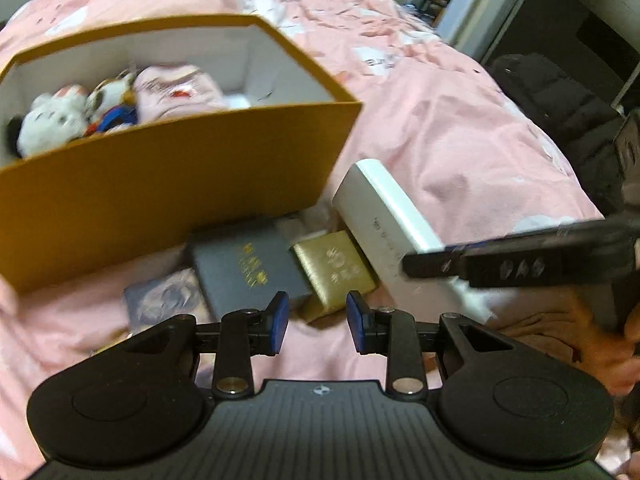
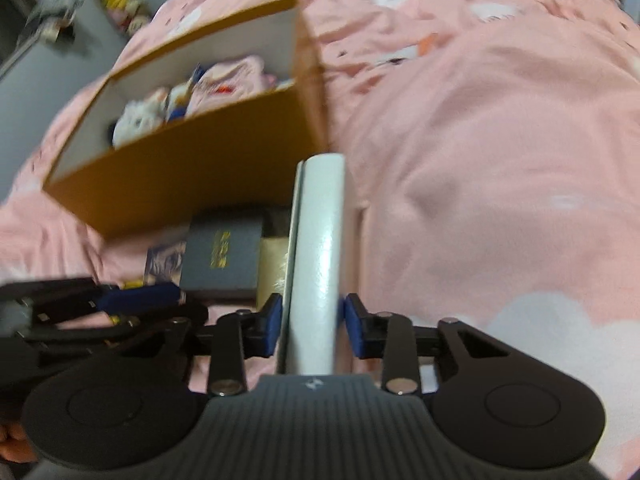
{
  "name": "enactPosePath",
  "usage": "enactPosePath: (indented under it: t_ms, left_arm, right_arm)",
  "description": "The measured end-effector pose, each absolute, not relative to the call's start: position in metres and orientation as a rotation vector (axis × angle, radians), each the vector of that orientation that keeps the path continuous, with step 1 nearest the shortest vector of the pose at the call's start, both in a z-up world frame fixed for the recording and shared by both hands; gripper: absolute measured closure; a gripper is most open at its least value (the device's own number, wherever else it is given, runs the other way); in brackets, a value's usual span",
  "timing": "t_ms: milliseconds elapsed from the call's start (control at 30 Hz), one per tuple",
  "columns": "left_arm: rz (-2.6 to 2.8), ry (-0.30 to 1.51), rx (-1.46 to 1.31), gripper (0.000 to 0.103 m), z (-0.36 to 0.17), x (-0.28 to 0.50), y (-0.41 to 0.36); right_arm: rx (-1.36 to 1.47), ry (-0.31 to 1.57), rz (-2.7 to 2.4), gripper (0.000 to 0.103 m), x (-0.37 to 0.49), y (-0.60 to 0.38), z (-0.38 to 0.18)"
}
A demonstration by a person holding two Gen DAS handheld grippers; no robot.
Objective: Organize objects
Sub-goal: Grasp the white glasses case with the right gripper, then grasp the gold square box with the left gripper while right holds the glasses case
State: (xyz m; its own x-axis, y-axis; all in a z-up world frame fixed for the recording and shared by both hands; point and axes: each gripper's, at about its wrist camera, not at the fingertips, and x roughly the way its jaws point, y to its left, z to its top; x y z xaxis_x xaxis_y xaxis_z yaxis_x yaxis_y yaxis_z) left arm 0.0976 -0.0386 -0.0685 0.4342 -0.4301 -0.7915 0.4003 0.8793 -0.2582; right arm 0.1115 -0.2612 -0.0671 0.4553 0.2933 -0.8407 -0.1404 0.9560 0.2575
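Between my right jaws (image 2: 310,326) sits the white box (image 2: 318,264), clamped on edge, long axis running straight ahead. Up and left of them waits the orange bin (image 2: 192,168). My left jaws (image 1: 317,322) hang slack, empty, nearer the bin.

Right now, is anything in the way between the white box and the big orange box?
Nothing visible blocks it. The right gripper is shut on the white box, tipped on its edge beside the orange box. The orange box is open on top, with bare space beside the plush toys.
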Motion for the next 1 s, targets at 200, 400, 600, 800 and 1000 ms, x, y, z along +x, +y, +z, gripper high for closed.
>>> enactPosePath:
  t_ms: [200,400,600,800,1000]
  left_arm:
    - [-0.551,1.002,0.147,0.052,-0.075,0.104,-0.07]
    - [-0.5,1.065,0.141,0.048,-0.084,0.119,-0.09]
    - [-0.387,1.143,0.07,0.039,-0.089,0.132,-0.099]
    - [-0.276,1.194,0.013,0.031,-0.092,0.144,-0.109]
    - [-0.205,1.229,0.046,0.027,-0.099,0.155,-0.127]
  right_arm:
    - [0.258,1.097,0.289,0.073,0.119,-0.29,-0.069]
    - [0.21,1.125,0.326,0.073,0.14,-0.283,-0.082]
    - [0.226,1.044,0.324,0.073,0.132,-0.3,-0.076]
    - [0.334,1.037,0.335,0.074,0.135,-0.323,-0.086]
    - [0.438,1.037,0.363,0.074,0.141,-0.341,-0.097]
